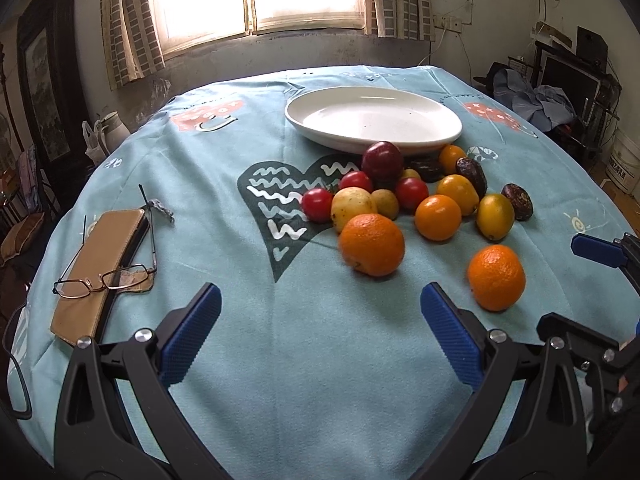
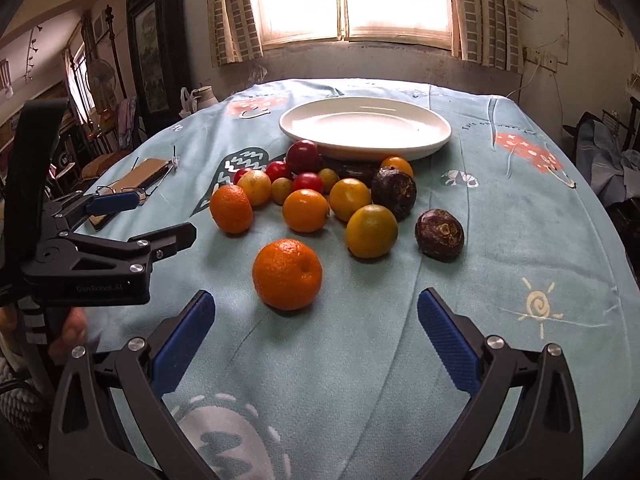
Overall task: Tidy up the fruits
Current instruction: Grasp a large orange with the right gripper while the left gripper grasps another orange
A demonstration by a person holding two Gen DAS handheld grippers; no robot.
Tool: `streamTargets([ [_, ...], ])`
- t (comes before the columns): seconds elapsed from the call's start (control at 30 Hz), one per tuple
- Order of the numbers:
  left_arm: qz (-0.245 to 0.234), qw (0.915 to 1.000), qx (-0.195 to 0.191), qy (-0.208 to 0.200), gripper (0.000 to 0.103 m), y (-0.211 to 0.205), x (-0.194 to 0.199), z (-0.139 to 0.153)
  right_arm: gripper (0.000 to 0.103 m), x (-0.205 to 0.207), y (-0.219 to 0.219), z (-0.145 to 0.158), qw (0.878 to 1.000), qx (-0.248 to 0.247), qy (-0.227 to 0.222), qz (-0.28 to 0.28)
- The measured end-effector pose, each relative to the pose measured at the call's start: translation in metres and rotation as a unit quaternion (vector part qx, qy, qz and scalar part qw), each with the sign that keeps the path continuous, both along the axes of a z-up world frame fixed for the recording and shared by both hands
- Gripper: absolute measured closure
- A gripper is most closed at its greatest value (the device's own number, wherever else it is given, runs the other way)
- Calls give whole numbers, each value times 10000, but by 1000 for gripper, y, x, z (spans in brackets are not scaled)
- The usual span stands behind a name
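A pile of fruit lies on the blue tablecloth in front of an empty white plate (image 1: pixel 374 118), also in the right wrist view (image 2: pixel 366 128). It holds oranges, red tomatoes, a dark red apple (image 1: pixel 382 159), yellow fruits and dark brown fruits. One orange (image 2: pixel 287 274) lies apart, nearest me, just ahead of my right gripper (image 2: pixel 316 330), which is open and empty. My left gripper (image 1: pixel 320 320) is open and empty, short of another orange (image 1: pixel 372 244). The same near orange shows at the right of the left wrist view (image 1: pixel 496 277). The left gripper also shows in the right wrist view (image 2: pixel 156 218).
A tan case (image 1: pixel 100 268) with glasses (image 1: pixel 104 280) on it lies at the table's left. A white jug (image 1: pixel 110 128) stands beyond the table's left edge. Clutter and a bucket (image 1: pixel 622 162) are at the right. A window is behind the table.
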State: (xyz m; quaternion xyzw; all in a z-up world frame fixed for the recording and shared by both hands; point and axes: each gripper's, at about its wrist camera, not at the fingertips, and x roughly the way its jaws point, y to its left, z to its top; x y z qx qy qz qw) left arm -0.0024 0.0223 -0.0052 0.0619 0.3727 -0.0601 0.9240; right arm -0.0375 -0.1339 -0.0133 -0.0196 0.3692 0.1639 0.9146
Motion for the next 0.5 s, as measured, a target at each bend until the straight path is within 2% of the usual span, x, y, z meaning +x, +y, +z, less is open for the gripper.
streamTargets([
  [0.1,-19,9999,90,74,2,8,-2,-3,2,2,5,0,9999,-49,17,118],
  [0.17,-19,9999,32,115,2,11,-2,-3,13,7,13,-3,9994,-114,137,281],
  [0.23,-121,9997,-184,113,2,14,-3,-3,23,16,19,-6,9987,-69,322,379],
  [0.37,-284,9963,-800,110,2,25,-3,-3,32,34,24,-13,9978,-16,574,324],
  [0.5,-216,9924,-1177,280,2,34,2,-8,56,46,21,-24,9948,166,941,347],
])
